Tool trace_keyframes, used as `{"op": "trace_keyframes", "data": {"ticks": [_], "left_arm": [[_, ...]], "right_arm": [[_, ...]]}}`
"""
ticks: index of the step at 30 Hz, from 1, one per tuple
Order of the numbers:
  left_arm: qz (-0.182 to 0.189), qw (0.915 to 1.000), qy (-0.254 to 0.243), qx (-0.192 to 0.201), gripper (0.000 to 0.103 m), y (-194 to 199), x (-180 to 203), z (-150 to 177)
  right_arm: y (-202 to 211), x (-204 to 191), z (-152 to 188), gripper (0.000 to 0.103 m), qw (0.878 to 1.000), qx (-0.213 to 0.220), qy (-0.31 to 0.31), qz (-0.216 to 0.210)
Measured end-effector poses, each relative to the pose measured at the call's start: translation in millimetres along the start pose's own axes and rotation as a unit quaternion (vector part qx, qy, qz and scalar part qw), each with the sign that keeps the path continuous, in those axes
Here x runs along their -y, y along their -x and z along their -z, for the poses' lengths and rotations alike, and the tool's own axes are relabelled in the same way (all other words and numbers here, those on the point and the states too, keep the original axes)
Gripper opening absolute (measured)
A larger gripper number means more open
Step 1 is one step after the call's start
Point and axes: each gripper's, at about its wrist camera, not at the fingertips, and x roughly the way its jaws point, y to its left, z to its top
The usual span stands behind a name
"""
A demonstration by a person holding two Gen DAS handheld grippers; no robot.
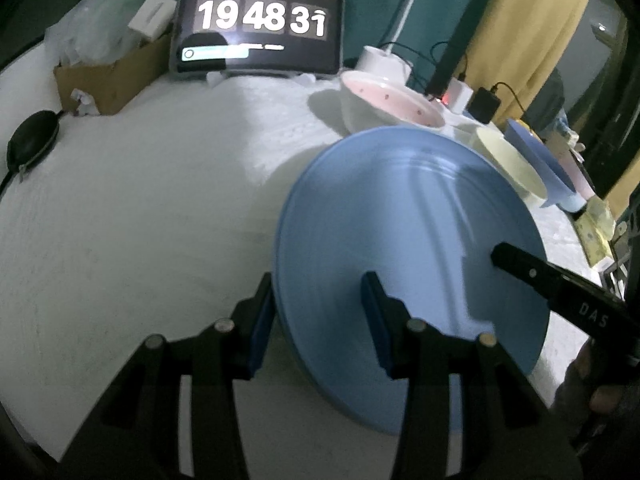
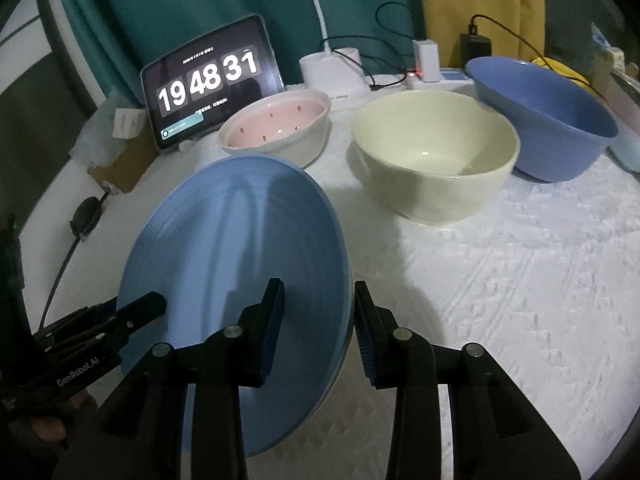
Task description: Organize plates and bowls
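Observation:
A light blue plate stands tilted above the white table cover. My left gripper straddles its left rim, one finger on each side, with a gap showing. My right gripper straddles its right rim the same way, fingers close to the rim. A pink-lined white bowl, a cream bowl and a darker blue bowl sit behind the plate.
A tablet clock stands at the back. A cardboard box, a black pouch, a white lamp base, chargers and cables line the back edge. The white cover spreads right.

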Motion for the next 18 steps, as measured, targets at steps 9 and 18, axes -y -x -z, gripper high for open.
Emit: {"op": "trace_keyframes", "data": {"ticks": [9,18], "left_arm": [[-0.016,0.9997,-0.019,0.006,0.044,-5,3,-4],[-0.025,0.9995,-0.020,0.007,0.045,-4,2,-4]], "right_arm": [[-13,0,0,0.038,1.000,-0.010,0.001,0.008],[-12,-1,-1,0.039,1.000,-0.004,0.013,0.016]]}}
